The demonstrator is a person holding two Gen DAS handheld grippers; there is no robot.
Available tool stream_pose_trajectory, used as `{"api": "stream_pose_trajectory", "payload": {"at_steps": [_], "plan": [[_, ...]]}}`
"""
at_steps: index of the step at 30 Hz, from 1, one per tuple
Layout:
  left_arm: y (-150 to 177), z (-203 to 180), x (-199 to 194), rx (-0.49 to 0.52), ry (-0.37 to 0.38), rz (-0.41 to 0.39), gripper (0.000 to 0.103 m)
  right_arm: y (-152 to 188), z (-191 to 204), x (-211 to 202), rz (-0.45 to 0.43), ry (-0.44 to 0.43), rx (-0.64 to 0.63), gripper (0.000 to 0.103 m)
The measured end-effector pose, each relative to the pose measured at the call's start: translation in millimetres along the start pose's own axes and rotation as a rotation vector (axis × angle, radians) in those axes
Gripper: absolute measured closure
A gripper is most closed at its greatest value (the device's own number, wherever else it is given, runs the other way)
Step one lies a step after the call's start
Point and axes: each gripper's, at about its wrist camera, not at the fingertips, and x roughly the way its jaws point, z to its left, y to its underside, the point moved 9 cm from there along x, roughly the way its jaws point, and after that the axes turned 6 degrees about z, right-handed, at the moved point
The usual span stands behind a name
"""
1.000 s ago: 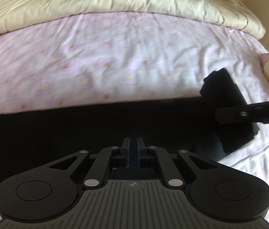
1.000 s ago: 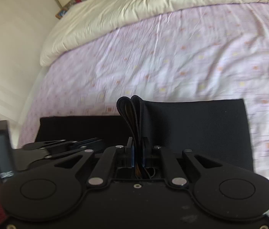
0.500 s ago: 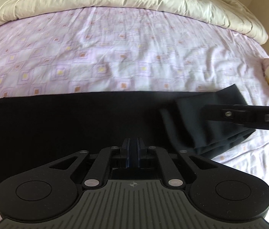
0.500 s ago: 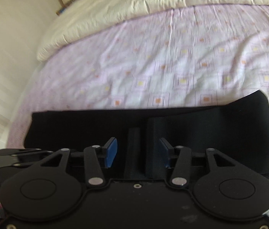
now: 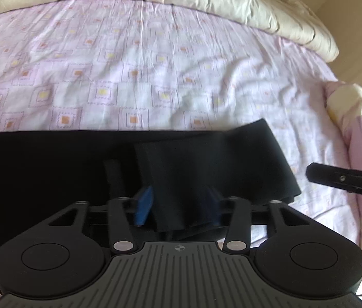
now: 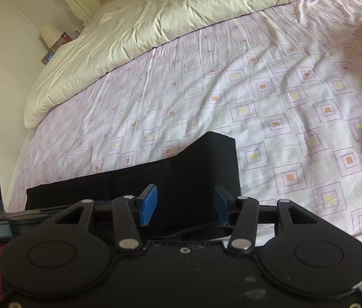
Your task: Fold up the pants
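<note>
The black pants lie as a long band across the near part of the bed, with one end folded over onto the rest. My left gripper hovers just over that folded end; its jaws are opening, and the cloth under them lies flat, clear of the blue pads. In the right wrist view the folded end of the pants shows a raised far corner. My right gripper stands open above it, gripping nothing. The right gripper's finger pokes in from the right, off the cloth.
The pink patterned sheet covers the bed. A cream duvet is bunched at the head. A pink and cream pillow lies at the right edge. A nightstand with a lamp stands by the wall.
Both grippers have let go of the pants, the right one first, then the left. The carried end now lies folded flat on the band. Both hands have drawn back.
</note>
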Motion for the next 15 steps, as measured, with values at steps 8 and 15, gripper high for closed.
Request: {"api": "stream_pose_trajectory", "payload": {"at_steps": [8,15], "plan": [[2.5,7.6,15.6,-0.083,-0.037,0.033,0.030,-3.9,-3.8,8.5,0.027,-0.047,-0.008,0.051],[-1.2,5.2,31.6,-0.087,-0.182,0.102,0.092,-9.6,-16.2,12.5,0.039,-0.042,0.014,0.051]]}}
